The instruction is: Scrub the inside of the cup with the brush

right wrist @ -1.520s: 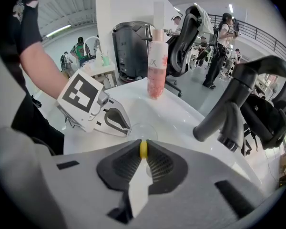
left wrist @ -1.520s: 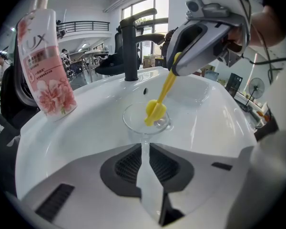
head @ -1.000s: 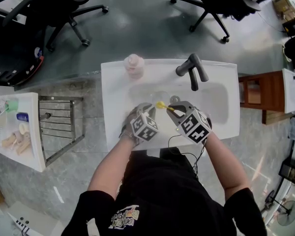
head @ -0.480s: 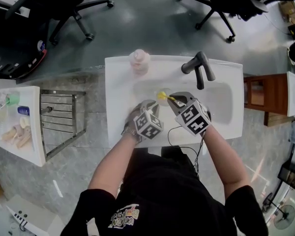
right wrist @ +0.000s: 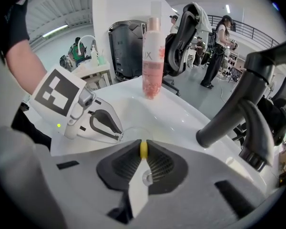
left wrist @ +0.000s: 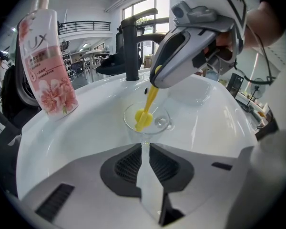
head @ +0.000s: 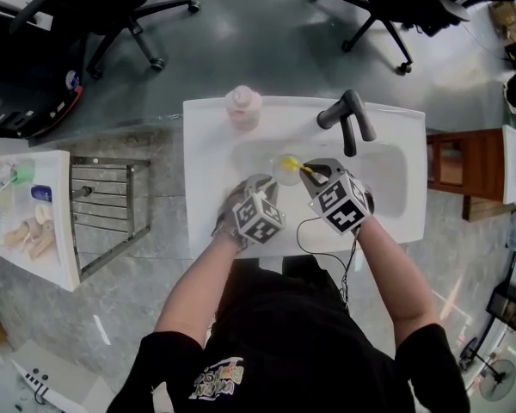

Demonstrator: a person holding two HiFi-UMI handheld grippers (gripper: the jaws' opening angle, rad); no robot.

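A clear stemmed cup (left wrist: 155,123) stands over the white sink basin (head: 208,153), its stem clamped between the jaws of my left gripper (left wrist: 144,148). In the head view the cup (head: 280,175) shows just ahead of the left gripper (head: 267,184). My right gripper (right wrist: 143,151) is shut on the handle of a yellow brush (right wrist: 143,149). The brush (left wrist: 145,114) slants down from the right gripper (left wrist: 155,82) with its head inside the cup's bowl. From the head, the brush (head: 291,163) reaches left from the right gripper (head: 313,169).
A pink soap bottle (head: 242,107) stands at the sink's back left rim. The dark faucet (head: 348,119) arches over the basin at the back right. A metal rack (head: 103,218) and a white tray (head: 58,256) of small items lie to the left. Office chairs stand beyond.
The right gripper has shifted slightly right and down, bringing the brush head into the cup. The left gripper and the cup have stayed still.
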